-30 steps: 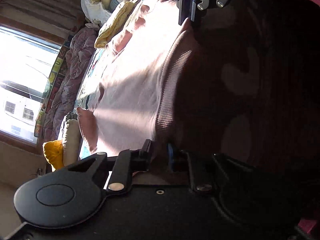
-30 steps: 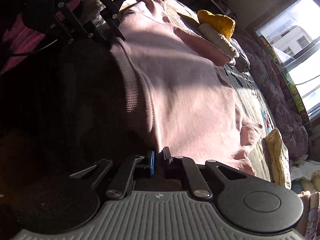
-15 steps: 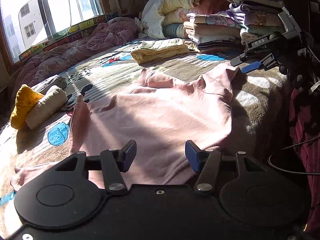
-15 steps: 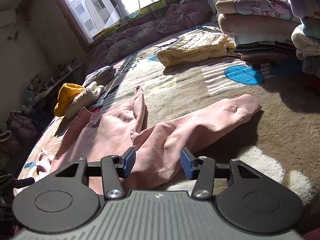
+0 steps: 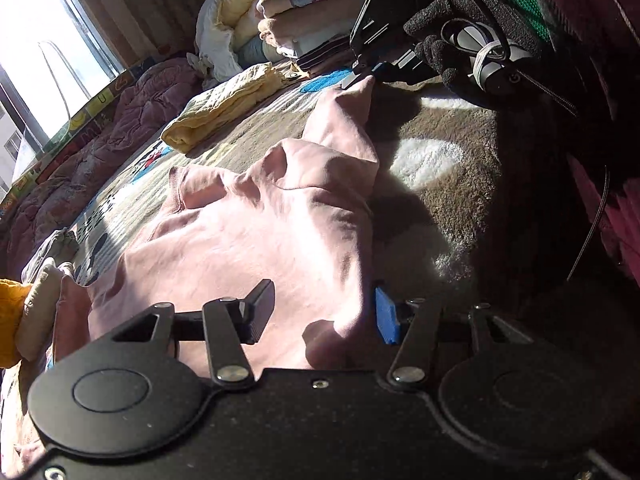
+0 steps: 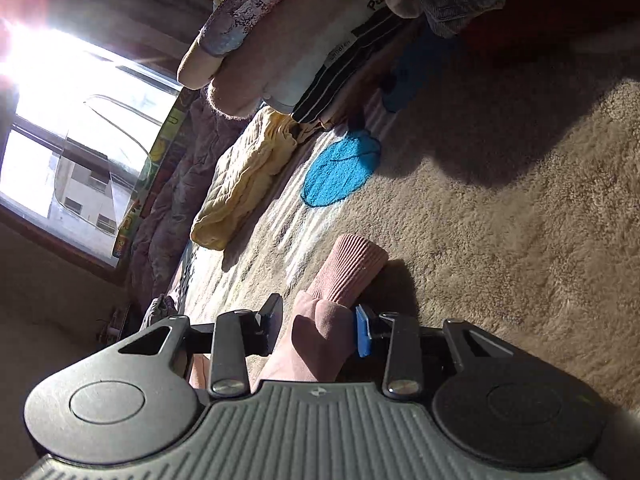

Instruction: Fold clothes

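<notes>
Lying rumpled on the tan shaggy blanket [image 5: 460,208] is the soft pink fleece sweatshirt [image 5: 256,240], its ribbed cuff [image 6: 352,264] tube-shaped. Left tool [image 5: 324,312]: fingers apart, straddling a fabric ridge w/o clamping. Right tool [image 6: 318,330]: fingers apart around the sleeve just behind the cuff. Beyond the sweatshirt: folded yellow quilted cloth [image 5: 228,108], stacked folded clothes [image 6: 304,40], window [image 5: 36,64].

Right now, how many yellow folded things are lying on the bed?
2. A pale yellow folded blanket lies beyond the pink sweatshirt, near the pile of folded clothes. A darker yellow bundle sits at the left edge, cut off. More may be hidden in the pile.
</notes>
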`<state>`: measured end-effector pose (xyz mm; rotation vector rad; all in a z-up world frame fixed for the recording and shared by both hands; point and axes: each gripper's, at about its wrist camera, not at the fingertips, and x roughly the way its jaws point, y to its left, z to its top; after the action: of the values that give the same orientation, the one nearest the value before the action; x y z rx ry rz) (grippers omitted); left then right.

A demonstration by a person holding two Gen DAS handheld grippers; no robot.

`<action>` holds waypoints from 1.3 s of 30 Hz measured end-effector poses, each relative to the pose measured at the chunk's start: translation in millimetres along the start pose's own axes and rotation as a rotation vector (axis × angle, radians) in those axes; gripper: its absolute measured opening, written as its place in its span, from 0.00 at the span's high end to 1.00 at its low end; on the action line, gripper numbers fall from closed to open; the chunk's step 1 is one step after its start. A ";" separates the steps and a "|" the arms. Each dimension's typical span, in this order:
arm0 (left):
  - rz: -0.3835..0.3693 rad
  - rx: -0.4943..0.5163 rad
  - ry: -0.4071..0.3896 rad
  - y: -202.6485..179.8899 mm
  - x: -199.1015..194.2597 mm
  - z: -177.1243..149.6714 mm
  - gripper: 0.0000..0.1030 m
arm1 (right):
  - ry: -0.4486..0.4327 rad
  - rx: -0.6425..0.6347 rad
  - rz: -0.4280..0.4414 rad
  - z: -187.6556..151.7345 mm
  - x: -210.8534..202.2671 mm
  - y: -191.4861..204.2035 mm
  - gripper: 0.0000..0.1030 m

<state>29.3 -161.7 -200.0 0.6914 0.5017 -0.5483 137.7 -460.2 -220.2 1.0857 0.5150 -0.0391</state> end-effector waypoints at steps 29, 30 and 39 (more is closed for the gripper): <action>0.003 0.144 -0.114 -38.9 10.0 37.2 0.51 | -0.089 -0.694 0.033 -33.6 -76.5 84.3 0.66; -0.009 0.144 -0.096 -41.3 13.8 34.0 0.51 | -0.040 -0.744 0.069 -43.5 -69.1 91.9 0.66; -0.039 0.079 -0.069 -41.1 9.2 18.7 0.52 | 0.153 -0.992 -0.302 -72.1 -38.2 71.4 0.77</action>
<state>15.4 -204.0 -211.6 0.7364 0.4312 -0.6297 96.4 -373.0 -170.7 0.0365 0.7203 0.0353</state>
